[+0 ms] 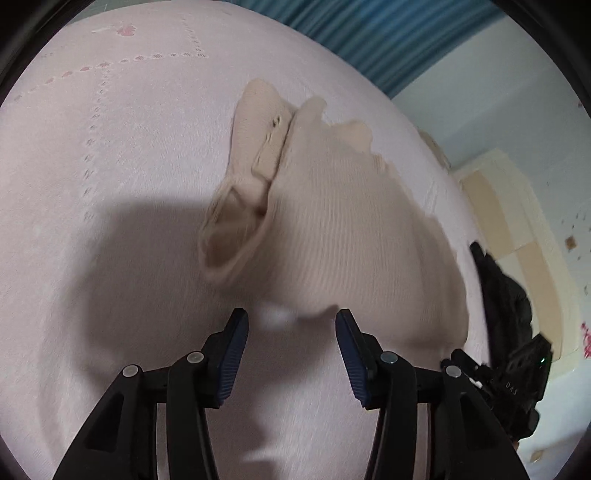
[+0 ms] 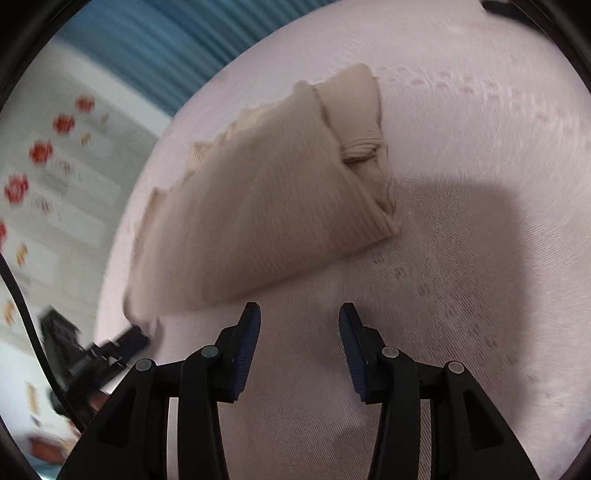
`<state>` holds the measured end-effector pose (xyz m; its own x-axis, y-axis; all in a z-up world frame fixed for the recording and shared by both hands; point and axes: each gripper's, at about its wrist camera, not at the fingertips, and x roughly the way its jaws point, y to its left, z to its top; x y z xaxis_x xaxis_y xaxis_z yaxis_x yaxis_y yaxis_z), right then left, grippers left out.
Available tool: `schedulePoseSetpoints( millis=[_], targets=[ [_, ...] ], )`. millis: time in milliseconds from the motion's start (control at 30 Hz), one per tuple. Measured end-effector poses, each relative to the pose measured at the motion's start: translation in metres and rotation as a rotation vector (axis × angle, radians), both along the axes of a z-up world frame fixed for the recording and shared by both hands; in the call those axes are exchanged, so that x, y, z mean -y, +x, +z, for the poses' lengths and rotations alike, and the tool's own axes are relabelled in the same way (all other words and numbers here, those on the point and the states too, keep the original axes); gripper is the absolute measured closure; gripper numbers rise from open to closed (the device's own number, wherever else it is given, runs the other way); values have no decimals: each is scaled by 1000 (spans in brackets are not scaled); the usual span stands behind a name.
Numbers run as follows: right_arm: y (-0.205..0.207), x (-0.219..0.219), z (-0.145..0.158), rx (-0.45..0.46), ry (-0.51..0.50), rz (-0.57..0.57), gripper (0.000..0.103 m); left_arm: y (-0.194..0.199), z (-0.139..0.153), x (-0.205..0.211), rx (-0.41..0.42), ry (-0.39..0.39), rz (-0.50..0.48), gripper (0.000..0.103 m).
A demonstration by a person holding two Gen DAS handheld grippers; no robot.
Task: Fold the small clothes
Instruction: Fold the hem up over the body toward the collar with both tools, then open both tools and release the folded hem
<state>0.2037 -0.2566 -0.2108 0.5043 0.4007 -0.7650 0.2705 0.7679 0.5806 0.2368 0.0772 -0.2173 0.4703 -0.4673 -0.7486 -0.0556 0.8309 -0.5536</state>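
Note:
A beige ribbed garment (image 1: 332, 229) lies folded on a pale pink bedsheet (image 1: 110, 166), a sleeve opening at its left side. My left gripper (image 1: 291, 317) is open just short of its near edge, holding nothing. In the right wrist view the same garment (image 2: 258, 214) lies ahead and to the left. My right gripper (image 2: 299, 314) is open and empty, just short of the garment's near edge. Each gripper shows at the edge of the other's view: the right one (image 1: 517, 376) and the left one (image 2: 110, 350).
The pink sheet (image 2: 461, 258) has a pink embroidered pattern (image 1: 122, 62). A blue curtain (image 1: 369, 33) hangs beyond the bed. A pale wall with red flower stickers (image 2: 40, 151) is at the left of the right wrist view. A black cable (image 2: 22, 306) runs there.

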Motion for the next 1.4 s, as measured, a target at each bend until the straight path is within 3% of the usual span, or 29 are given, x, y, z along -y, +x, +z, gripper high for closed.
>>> schedulePoseSetpoints(
  millis=[233,300,367,433,700,1000,1133,1167,1267,1400],
  targets=[
    [26,22,-14,18,152,-139,59,31,-11,-16,-15,-129,45,58],
    [34,24,-16,20,150,-167,60,37,-15,-22,-47,-162,86,69],
    [42,20,-16,-3,107,-178,93,39,-17,-30,-72,-155,134,89],
    [47,17,-14,-11,85,-152,94,34,-16,-33,-67,-172,138,91],
    [15,14,27,41,44,-73,95,-18,14,-29,-29,-76,82,92],
    [-102,1,44,-6,-10,3,95,-137,17,-37,-56,-33,32,92],
    [-144,-4,45,-38,-89,40,91,-170,18,-34,-52,3,-1,89],
    [-149,-5,47,-49,-124,44,85,-174,19,-33,-55,12,-6,85],
    [-155,-4,56,-50,-204,75,81,-178,29,-33,-56,54,-10,72],
    [-163,0,82,22,-321,100,80,-174,56,-41,37,146,14,56]
  ],
)
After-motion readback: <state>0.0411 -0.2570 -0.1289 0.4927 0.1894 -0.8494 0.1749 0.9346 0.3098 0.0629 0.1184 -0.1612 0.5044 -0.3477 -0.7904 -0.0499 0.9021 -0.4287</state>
